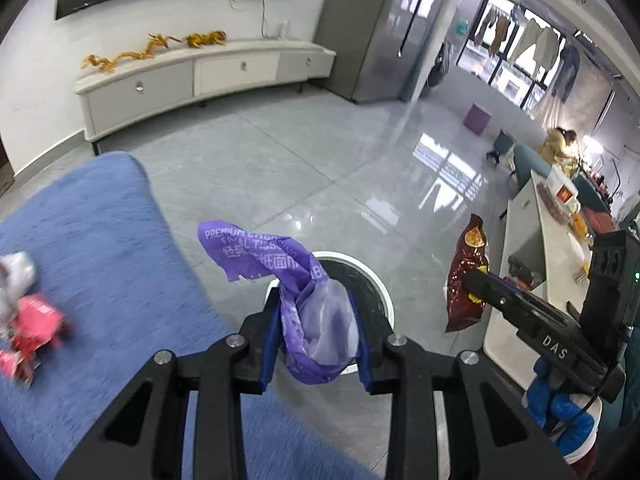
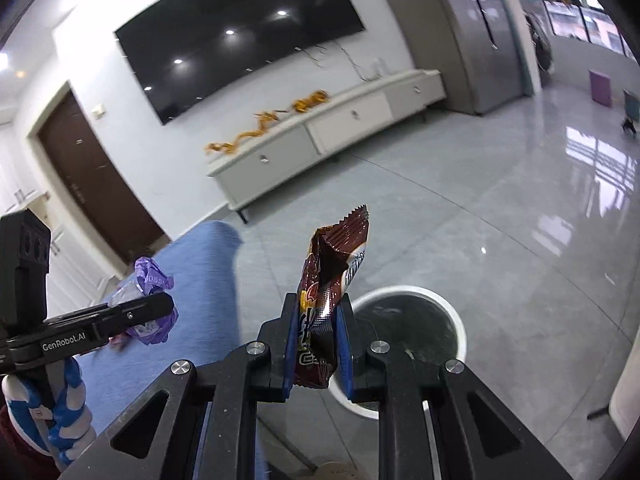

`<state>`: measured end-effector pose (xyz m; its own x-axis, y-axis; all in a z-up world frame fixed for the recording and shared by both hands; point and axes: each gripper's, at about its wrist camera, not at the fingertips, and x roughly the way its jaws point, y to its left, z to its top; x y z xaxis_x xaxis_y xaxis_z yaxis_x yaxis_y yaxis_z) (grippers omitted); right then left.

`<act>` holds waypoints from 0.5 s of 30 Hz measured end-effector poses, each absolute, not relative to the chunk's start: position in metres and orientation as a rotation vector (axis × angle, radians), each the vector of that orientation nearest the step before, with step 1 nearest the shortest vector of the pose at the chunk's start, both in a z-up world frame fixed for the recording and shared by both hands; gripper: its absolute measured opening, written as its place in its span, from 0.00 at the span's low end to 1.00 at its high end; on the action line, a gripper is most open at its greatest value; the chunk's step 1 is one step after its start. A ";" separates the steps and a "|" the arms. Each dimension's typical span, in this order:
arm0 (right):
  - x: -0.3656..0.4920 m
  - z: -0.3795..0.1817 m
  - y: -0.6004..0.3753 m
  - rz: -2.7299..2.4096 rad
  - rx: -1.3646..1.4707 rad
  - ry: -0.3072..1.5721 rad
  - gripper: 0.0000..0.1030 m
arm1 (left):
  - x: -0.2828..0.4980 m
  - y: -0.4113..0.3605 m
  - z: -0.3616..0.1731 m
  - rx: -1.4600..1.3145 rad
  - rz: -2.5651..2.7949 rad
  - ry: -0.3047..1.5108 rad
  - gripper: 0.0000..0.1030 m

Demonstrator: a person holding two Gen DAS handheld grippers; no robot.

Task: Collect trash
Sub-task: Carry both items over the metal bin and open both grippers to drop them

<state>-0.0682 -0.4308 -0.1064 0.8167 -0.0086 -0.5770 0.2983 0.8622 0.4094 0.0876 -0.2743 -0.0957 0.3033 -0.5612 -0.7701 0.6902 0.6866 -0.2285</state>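
Note:
My left gripper point(image 1: 316, 328) is shut on a crumpled purple tissue wrapper point(image 1: 308, 300) with white print, held above a round white-rimmed bin point(image 1: 380, 284) lined in black. My right gripper point(image 2: 318, 340) is shut on a brown snack wrapper point(image 2: 328, 284), upright between its blue pads, with the same bin point(image 2: 452, 312) just right of and below it. In the left wrist view the right gripper point(image 1: 472, 280) shows at the right with the brown wrapper point(image 1: 468, 276). In the right wrist view the left gripper point(image 2: 160, 304) shows at the left with the purple wrapper point(image 2: 154, 280).
A blue sofa point(image 1: 80, 280) lies at the left with pink and white trash point(image 1: 28, 320) on it. A white TV cabinet point(image 1: 200, 76) stands along the far wall under a dark screen point(image 2: 240, 36). A white counter point(image 1: 536, 240) is at the right, grey tiled floor point(image 1: 320, 152) between.

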 end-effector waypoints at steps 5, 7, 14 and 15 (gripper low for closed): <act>-0.051 -0.132 -0.454 -0.218 0.521 0.664 0.19 | 0.110 -0.312 -0.123 0.140 -0.840 1.012 0.31; -0.045 -0.139 -0.456 -0.225 0.510 0.691 0.20 | 0.120 -0.326 -0.133 0.125 -0.844 1.035 0.32; -0.018 -0.170 -0.471 -0.247 0.489 0.774 0.36 | 0.149 -0.351 -0.157 0.021 -0.875 1.119 0.57; -0.013 -0.176 -0.475 -0.256 0.495 0.788 0.38 | 0.152 -0.353 -0.159 0.008 -0.879 1.123 0.61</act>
<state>-0.0134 -0.4750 -0.1755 0.6828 -0.0374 -0.7297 0.3979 0.8566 0.3285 0.1518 -0.3535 -0.1592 0.1441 -0.6059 -0.7824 0.6139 0.6748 -0.4095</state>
